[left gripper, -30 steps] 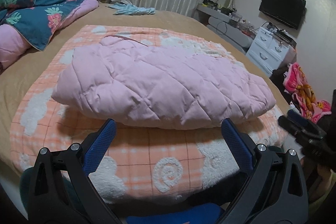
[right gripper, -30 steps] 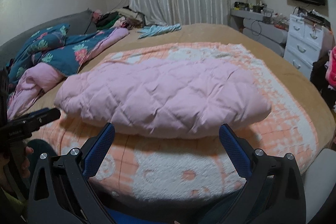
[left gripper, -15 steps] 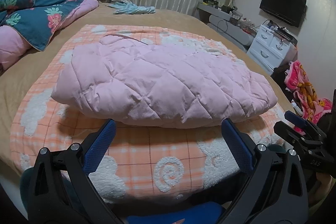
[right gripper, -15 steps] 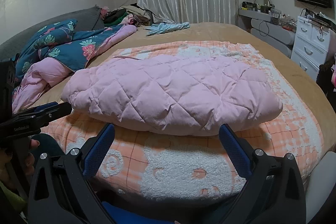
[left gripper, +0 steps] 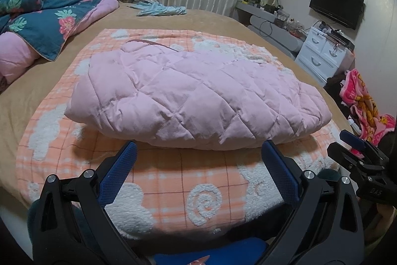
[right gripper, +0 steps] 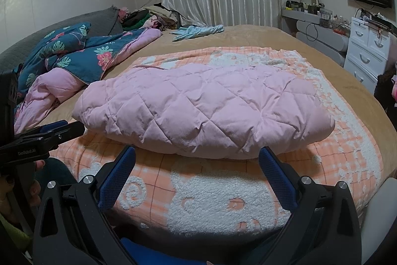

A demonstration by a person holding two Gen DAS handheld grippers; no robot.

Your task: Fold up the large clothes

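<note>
Now the pink quilted jacket (left gripper: 196, 93) lies already doubled into a long, plump bundle across the middle of the orange checked blanket (left gripper: 173, 180), which is spread over the near end of the bed (left gripper: 215, 19). The left gripper (left gripper: 198, 153) hangs just short of the bundle's near edge, fingers spread wide and empty; the right gripper (right gripper: 197, 153) hangs beside it the same way, blue pads apart, gripping nothing. By the look of it the fold is at a late step: either one more fold end over end, or done. A further fold would call for each gripper to pinch one end of the bundle through thick, springy padding that may puff back open. Little stands in the way: the floral duvet (right gripper: 74, 51) sits at the bed's left edge, a light blue garment (right gripper: 198, 31) at the far end, well apart from the jacket.
</note>
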